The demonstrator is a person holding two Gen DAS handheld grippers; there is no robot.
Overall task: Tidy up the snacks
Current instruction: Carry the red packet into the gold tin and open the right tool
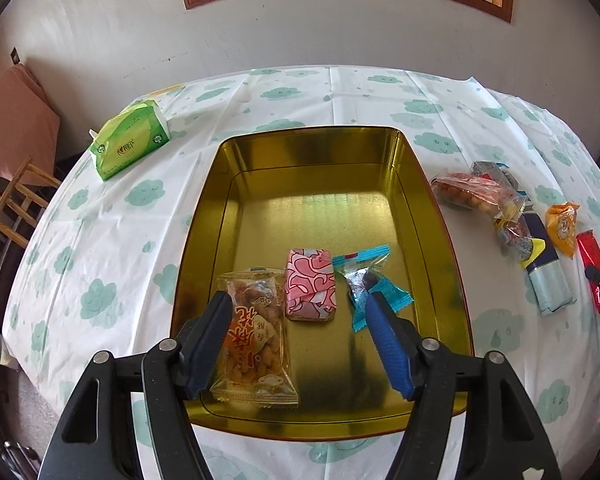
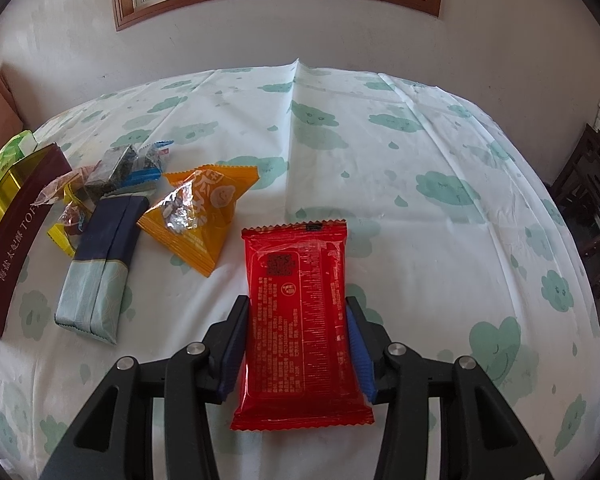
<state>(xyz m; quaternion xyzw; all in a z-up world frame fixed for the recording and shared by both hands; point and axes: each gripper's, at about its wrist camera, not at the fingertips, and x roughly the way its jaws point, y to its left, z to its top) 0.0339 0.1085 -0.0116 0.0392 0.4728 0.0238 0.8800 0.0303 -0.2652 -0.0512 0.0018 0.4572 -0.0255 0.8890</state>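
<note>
A gold tin (image 1: 204,216) lies open on the cloud-print tablecloth. On its floor are a clear packet of fried snacks (image 1: 256,340), a pink patterned packet (image 1: 310,284) and a blue-wrapped sweet (image 1: 364,276). My left gripper (image 1: 298,298) hangs open above them; its left finger is beside the clear packet and nothing is held. My right gripper (image 2: 297,304) is shut on a red packet (image 2: 300,300), both pads against its long edges, low over the cloth. Loose snacks lie between tin and red packet: an orange pyramid packet (image 2: 196,224), a dark and pale blue packet (image 2: 100,264), and small wrapped sweets (image 2: 116,168).
A green tissue pack (image 1: 130,140) sits on the table left of the tin. A wooden chair (image 1: 16,204) stands off the table's left edge and dark furniture (image 2: 596,208) off its right. The tin's maroon outer wall (image 2: 12,248) borders the loose snacks.
</note>
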